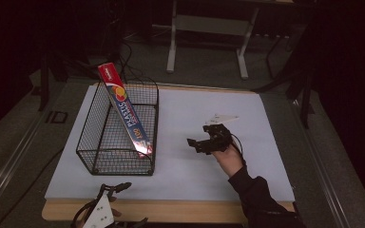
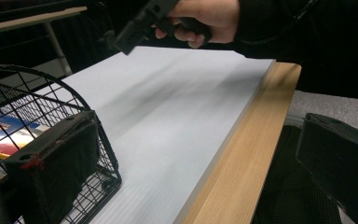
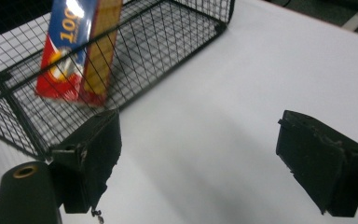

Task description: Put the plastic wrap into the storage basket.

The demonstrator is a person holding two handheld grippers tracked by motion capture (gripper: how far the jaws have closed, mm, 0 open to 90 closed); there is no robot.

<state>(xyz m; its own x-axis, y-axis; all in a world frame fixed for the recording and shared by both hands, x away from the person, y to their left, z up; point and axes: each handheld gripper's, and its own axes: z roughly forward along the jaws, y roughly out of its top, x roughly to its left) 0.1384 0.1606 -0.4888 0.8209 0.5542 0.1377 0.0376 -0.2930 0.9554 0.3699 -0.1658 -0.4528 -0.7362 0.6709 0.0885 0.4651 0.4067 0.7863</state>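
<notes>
Right gripper: hovering over the white board with jaws standing wide and empty, just right of the wire basket. Left gripper: sitting at the table's near edge, jaws wide apart, empty. Plastic-wrap box: long, red and blue, leaning tilted inside the basket, its far end poking above the rim.

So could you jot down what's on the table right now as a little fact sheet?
surface: white board on a wooden table
container: black wire basket, at the left of the board
contents: plastic wrap box, leaning, top end sticking out above the rim
right gripper: open, nothing between its jaws, over the board beside the basket
left gripper: open, holding nothing, at the table's near edge
</notes>
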